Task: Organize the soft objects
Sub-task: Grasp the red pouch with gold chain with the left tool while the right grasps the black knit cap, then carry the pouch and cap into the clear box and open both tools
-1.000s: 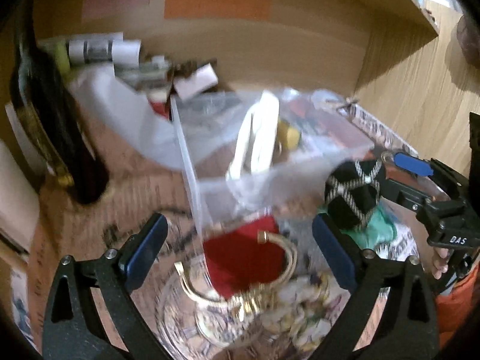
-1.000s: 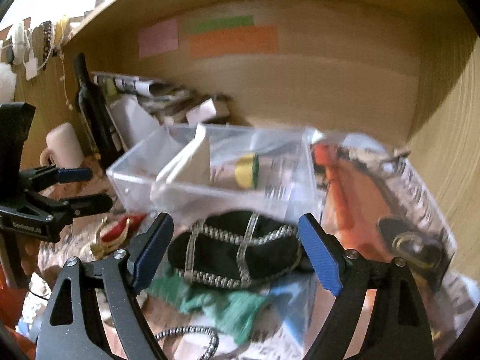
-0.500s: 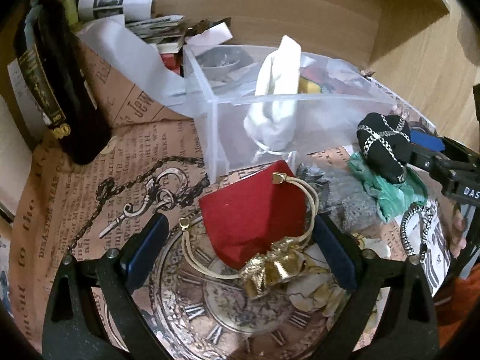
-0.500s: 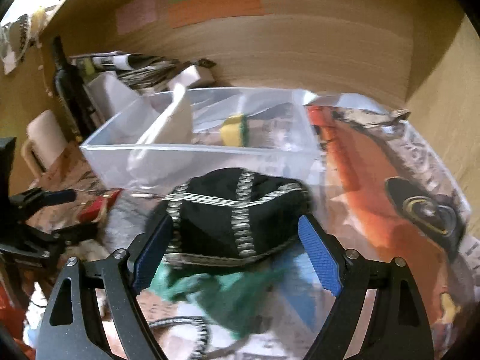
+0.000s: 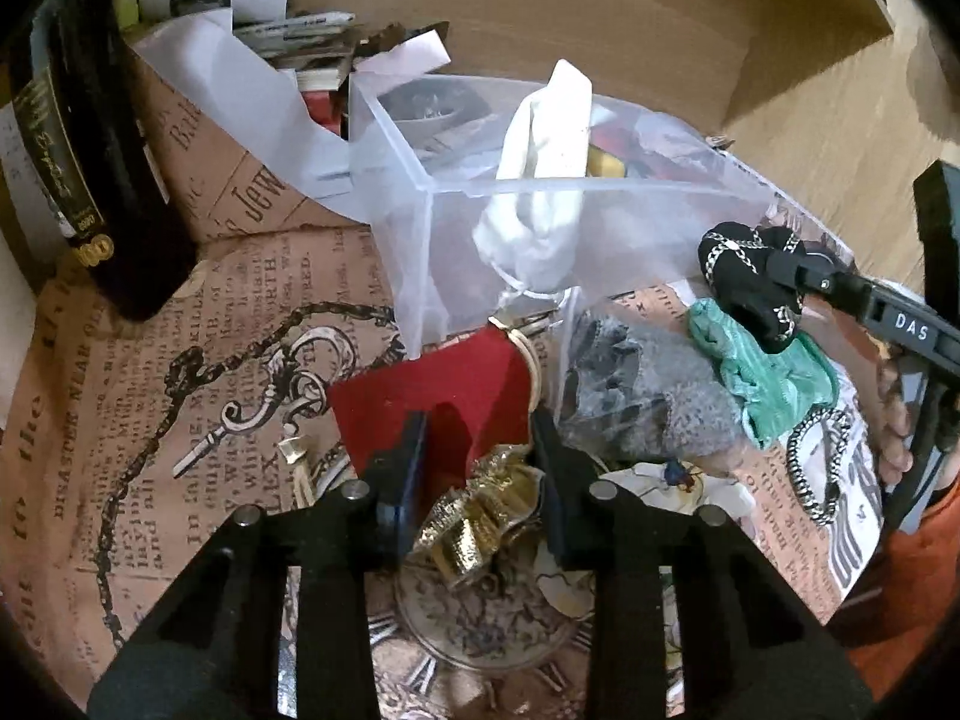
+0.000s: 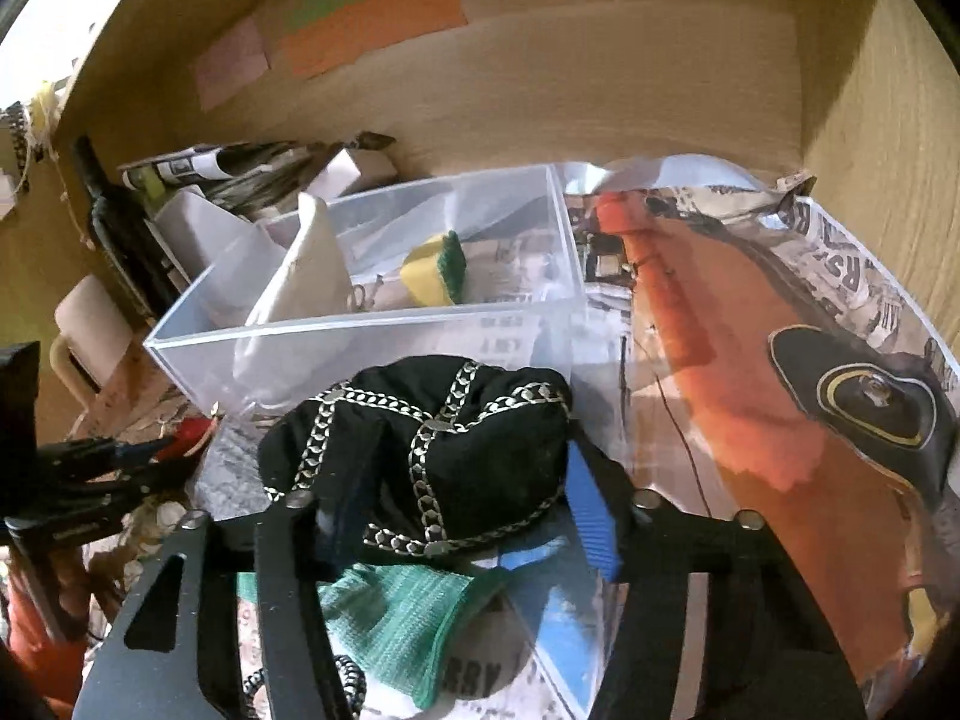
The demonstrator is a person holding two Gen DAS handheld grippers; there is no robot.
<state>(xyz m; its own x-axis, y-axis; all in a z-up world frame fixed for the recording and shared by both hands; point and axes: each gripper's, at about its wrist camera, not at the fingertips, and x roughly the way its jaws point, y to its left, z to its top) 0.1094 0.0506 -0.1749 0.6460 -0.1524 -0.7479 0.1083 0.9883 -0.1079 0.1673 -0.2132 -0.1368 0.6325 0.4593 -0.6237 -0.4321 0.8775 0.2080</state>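
My left gripper (image 5: 480,456) is shut on a red velvet pouch (image 5: 444,396) with a gold cord and gold bow (image 5: 480,516), lying on the printed paper in front of a clear plastic box (image 5: 420,252). My right gripper (image 6: 462,480) is shut on a black pouch with silver chain trim (image 6: 432,444) and holds it just in front of the box (image 6: 360,324); it also shows at the right of the left wrist view (image 5: 750,282). The box holds a white cloth (image 6: 312,270) and a yellow-green sponge (image 6: 435,270).
A green knit cloth (image 5: 762,372), a grey fuzzy cloth (image 5: 654,402) and a braided cord (image 5: 810,468) lie on the paper to the right. A dark bottle (image 5: 78,144) stands at the left, paper clutter (image 5: 282,30) at the back. Wooden walls enclose the back and right.
Both grippers have closed: the left onto the red pouch, the right onto the black chain pouch, which is now lifted in front of the box.
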